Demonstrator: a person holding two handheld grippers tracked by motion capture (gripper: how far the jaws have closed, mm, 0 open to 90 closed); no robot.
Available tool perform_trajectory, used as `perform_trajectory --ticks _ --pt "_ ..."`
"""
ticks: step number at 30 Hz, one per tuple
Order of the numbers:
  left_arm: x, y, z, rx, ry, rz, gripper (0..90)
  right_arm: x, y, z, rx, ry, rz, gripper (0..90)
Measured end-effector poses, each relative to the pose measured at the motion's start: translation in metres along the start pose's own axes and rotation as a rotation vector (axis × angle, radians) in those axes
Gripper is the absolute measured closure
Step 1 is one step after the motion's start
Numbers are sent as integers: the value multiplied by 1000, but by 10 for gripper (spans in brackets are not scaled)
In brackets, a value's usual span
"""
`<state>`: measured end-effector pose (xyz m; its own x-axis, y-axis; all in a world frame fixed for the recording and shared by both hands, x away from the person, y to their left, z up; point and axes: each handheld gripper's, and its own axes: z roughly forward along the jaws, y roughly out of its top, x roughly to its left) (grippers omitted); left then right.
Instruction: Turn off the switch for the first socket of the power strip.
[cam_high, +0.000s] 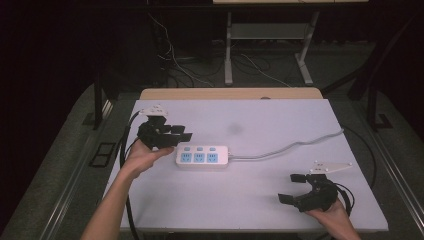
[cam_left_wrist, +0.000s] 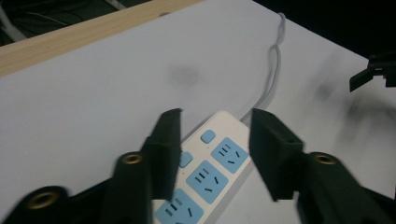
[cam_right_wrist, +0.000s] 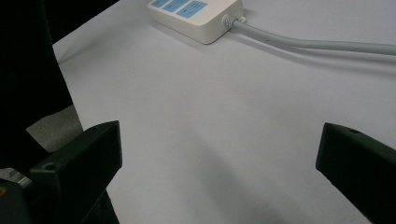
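1. Left gripper (cam_high: 181, 134) hovers with parted, empty jaws just above the power strip (cam_high: 202, 156), mid-table.
2. Right gripper (cam_high: 294, 188) rests wide open, well apart.
3. Looks like a switch-pressing step; next needs careful lowering.

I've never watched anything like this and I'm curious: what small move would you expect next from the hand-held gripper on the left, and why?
Probably a short drop onto the white plastic power strip with blue sockets. The left hand-held gripper hangs just above the strip's end, its jaws apart with nothing between them and the strip showing through the gap. The right hand-held gripper waits open, well away near the table's front edge.
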<state>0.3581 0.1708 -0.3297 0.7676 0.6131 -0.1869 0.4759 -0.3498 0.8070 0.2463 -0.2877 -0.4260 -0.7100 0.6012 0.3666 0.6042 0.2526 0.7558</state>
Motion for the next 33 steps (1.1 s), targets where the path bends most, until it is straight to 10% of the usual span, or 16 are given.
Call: perform_trajectory --ticks 9,33 --pt "1 -18 -23 -28 29 -32 8 0 0 1 -5 -6 1 2" --pt "-22 -66 -51 -120 103 -34 0 1 0 0 -8 -8 0 2"
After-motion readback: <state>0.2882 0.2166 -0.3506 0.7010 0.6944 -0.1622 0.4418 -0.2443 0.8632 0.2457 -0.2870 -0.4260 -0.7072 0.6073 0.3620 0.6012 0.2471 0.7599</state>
